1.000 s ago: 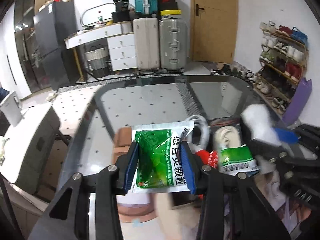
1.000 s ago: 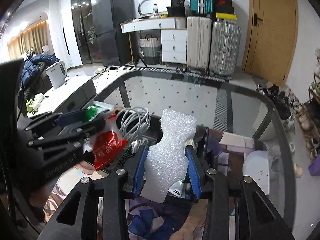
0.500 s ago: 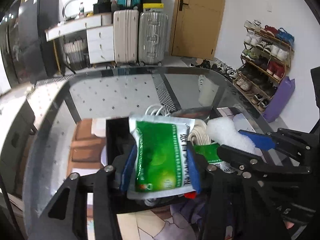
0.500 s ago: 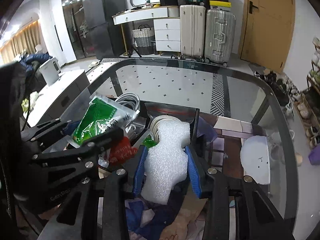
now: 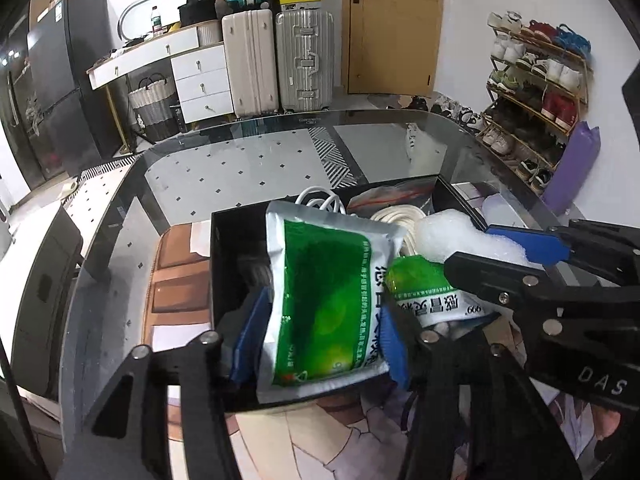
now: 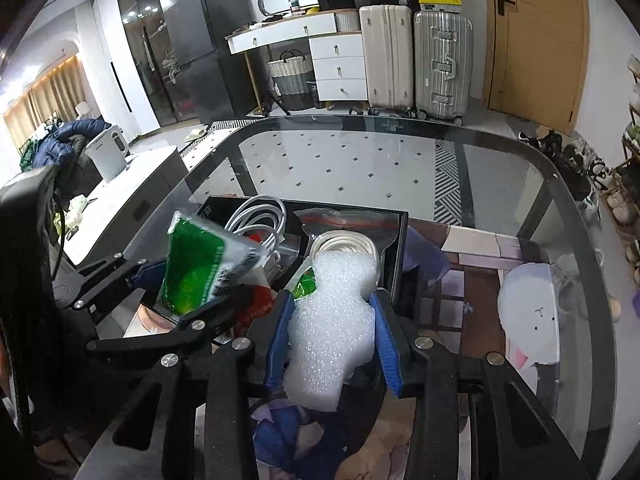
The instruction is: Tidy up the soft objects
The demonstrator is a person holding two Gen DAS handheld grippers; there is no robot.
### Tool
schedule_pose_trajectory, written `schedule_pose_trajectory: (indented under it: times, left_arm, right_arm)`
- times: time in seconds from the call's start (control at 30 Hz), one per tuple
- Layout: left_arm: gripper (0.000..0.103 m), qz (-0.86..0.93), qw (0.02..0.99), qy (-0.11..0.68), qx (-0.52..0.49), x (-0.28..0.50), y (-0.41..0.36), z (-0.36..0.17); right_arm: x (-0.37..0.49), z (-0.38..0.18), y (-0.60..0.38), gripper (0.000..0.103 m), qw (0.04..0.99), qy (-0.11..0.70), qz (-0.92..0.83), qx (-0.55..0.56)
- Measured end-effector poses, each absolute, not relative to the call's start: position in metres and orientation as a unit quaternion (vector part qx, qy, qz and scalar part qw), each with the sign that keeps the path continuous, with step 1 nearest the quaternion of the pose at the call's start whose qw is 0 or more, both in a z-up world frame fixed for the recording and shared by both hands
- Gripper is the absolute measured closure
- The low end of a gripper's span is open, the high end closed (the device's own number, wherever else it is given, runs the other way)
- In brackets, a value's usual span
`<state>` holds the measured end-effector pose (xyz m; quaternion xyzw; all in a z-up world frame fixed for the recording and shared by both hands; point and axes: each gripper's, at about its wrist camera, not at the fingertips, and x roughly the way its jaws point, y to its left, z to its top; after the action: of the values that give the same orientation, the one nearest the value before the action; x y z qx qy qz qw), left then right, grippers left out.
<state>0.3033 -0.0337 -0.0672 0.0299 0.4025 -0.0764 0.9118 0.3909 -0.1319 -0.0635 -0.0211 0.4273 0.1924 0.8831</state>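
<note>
My left gripper [image 5: 320, 328] is shut on a green and silver medicine sachet [image 5: 324, 300] and holds it over the black box [image 5: 224, 264]; the sachet also shows in the right wrist view [image 6: 200, 264]. My right gripper [image 6: 332, 344] is shut on a white foam piece [image 6: 332, 328], low over the box's right side; the foam also shows in the left wrist view [image 5: 452, 240]. Inside the box lie a white cable coil [image 6: 260, 220], a bagged cream cord [image 6: 344, 244], a second green sachet [image 5: 432, 292] and a red packet [image 6: 256, 312].
The box sits on a glass table [image 6: 360, 160] with a dark rim. A white round stool [image 6: 528, 308] shows under the glass at right. Suitcases [image 6: 416, 60], a white desk and a shoe rack [image 5: 536, 92] stand beyond the table.
Both grippers have come down toward the box with their loads. The left one has moved the sachet over the box's left half; the foam now sits lower, above the cream cord.
</note>
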Motion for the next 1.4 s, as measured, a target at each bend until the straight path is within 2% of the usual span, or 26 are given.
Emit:
schedule_pose_trajectory:
  times: [0.1,0.17,0.27,0.33,0.4,0.53,0.7,0.73,0.8,0.87,0.97,1.4]
  left_arm:
    - [0.047,-0.079,0.913,0.4,0.03,0.3,-0.033,-0.065]
    - [0.046,-0.08,0.913,0.398,0.032,0.298,-0.033,-0.063]
    - [0.04,-0.079,0.915,0.395,0.026,0.295,-0.031,-0.06]
    - [0.04,-0.083,0.915,0.394,0.02,0.295,-0.031,-0.058]
    - [0.039,-0.088,0.916,0.392,0.017,0.293,-0.031,-0.054]
    - [0.025,-0.078,0.922,0.378,0.007,0.288,-0.024,-0.044]
    - [0.024,-0.071,0.926,0.37,0.008,0.285,-0.019,-0.038]
    - [0.024,-0.069,0.927,0.369,0.007,0.285,-0.018,-0.038]
    - [0.024,-0.069,0.927,0.369,0.004,0.283,-0.015,-0.038]
    - [0.024,-0.067,0.928,0.366,0.002,0.282,-0.012,-0.037]
    - [0.024,-0.064,0.929,0.365,0.001,0.281,-0.012,-0.037]
    - [0.024,-0.057,0.928,0.369,0.007,0.279,-0.011,-0.04]
  right_arm:
    - [0.391,-0.064,-0.132,0.061,0.883,0.428,0.192,-0.019]
    - [0.39,-0.063,-0.132,0.053,0.884,0.425,0.195,-0.019]
    - [0.384,-0.058,-0.131,0.042,0.892,0.408,0.195,-0.018]
    - [0.383,-0.055,-0.133,0.039,0.895,0.4,0.197,-0.013]
    - [0.383,-0.051,-0.137,0.039,0.898,0.396,0.193,-0.003]
    - [0.383,-0.046,-0.144,0.039,0.899,0.397,0.185,0.01]
    - [0.376,-0.04,-0.147,0.039,0.895,0.406,0.184,0.007]
    - [0.374,-0.038,-0.148,0.04,0.895,0.408,0.18,0.005]
    - [0.368,-0.034,-0.148,0.049,0.894,0.409,0.185,0.001]
    - [0.362,-0.031,-0.145,0.064,0.892,0.411,0.187,-0.009]
    - [0.359,-0.036,-0.136,0.081,0.886,0.422,0.191,-0.031]
    - [0.379,-0.067,-0.105,0.084,0.88,0.431,0.185,-0.079]
